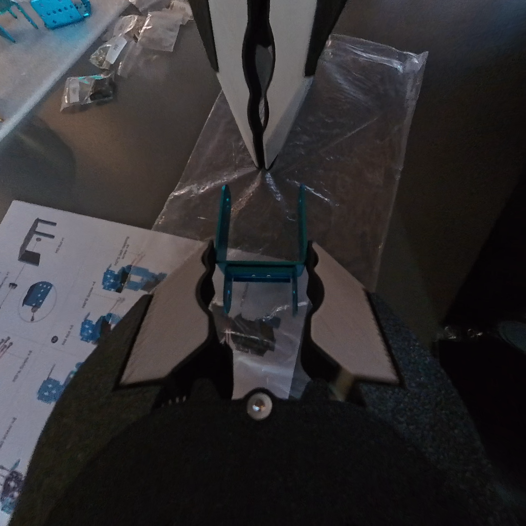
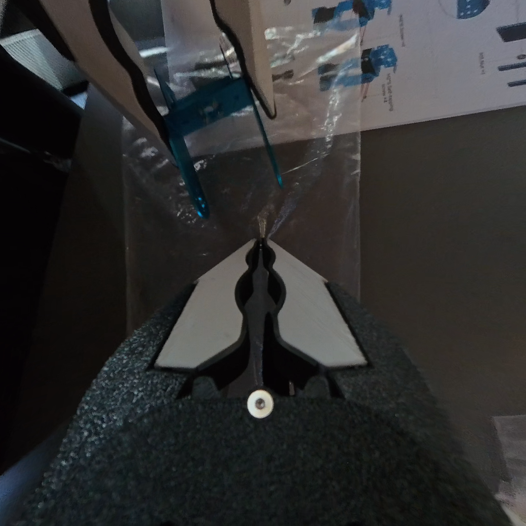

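Note:
My left gripper (image 1: pixel 260 252) is shut on a blue metal bracket (image 1: pixel 256 269) with two long prongs that point away from it. The bracket seems to sit inside a clear plastic bag (image 1: pixel 341 136) that lies out over the dark table. My right gripper (image 1: pixel 263 166) comes in from the far side and is shut, pinching the bag film just beyond the prong tips. In the right wrist view my right gripper (image 2: pixel 261 240) pinches the bag (image 2: pixel 321 176). The left gripper (image 2: pixel 219 122) holds the bracket (image 2: pixel 205 108) above it, prongs pointing down toward it.
A printed instruction sheet (image 1: pixel 71 270) with blue part drawings lies left of my left gripper; it also shows in the right wrist view (image 2: pixel 441 71). Several small bags of parts (image 1: pixel 88 91) and blue assembled pieces (image 1: pixel 62 14) lie at the far left. The table (image 1: pixel 128 148) is dark. The grippers' ends are close to 7 centimetres from one another.

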`<state>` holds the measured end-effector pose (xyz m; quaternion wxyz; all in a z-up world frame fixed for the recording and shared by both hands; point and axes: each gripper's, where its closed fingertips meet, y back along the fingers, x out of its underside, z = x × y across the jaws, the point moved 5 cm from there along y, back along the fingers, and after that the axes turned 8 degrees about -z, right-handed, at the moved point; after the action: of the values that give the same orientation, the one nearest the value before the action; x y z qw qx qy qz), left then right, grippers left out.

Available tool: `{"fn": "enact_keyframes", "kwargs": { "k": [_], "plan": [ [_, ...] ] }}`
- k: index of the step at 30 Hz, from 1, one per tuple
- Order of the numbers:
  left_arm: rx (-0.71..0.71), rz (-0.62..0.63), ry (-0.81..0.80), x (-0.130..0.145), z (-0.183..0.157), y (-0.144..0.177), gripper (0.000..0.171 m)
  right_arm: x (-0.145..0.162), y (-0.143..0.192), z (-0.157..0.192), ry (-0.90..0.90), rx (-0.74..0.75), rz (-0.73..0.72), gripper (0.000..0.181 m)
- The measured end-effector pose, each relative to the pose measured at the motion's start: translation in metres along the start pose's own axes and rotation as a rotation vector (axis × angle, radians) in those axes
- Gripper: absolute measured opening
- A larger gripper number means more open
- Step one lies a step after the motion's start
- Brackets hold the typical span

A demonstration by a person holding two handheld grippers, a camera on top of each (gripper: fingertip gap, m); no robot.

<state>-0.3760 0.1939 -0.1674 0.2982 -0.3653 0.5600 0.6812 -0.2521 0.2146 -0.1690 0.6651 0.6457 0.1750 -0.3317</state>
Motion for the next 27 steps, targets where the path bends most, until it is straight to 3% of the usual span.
{"fn": "enact_keyframes", "kwargs": {
  "k": [7, 13, 18, 23, 27],
  "plan": [
    [0.028, 0.018, -0.024, -0.011, 0.0, -0.014, 0.064, 0.011, 0.014, -0.008, -0.208, -0.098, -0.175, 0.002],
    [0.043, 0.068, -0.012, -0.007, 0.0, -0.019, 0.064, 0.025, 0.021, -0.016, -0.192, -0.049, -0.139, 0.001],
    [0.034, 0.067, -0.006, -0.008, 0.001, -0.016, 0.064, 0.02, 0.032, -0.015, -0.226, -0.093, -0.221, 0.001],
    [0.048, 0.013, 0.009, -0.021, 0.006, -0.02, 0.064, 0.012, 0.055, -0.029, -0.516, -0.18, -0.475, 0.001],
    [0.095, 0.001, -0.018, -0.037, 0.007, -0.045, 0.064, 0.01, 0.085, -0.04, -0.883, -0.417, -0.74, 0.001]
  ]
}}
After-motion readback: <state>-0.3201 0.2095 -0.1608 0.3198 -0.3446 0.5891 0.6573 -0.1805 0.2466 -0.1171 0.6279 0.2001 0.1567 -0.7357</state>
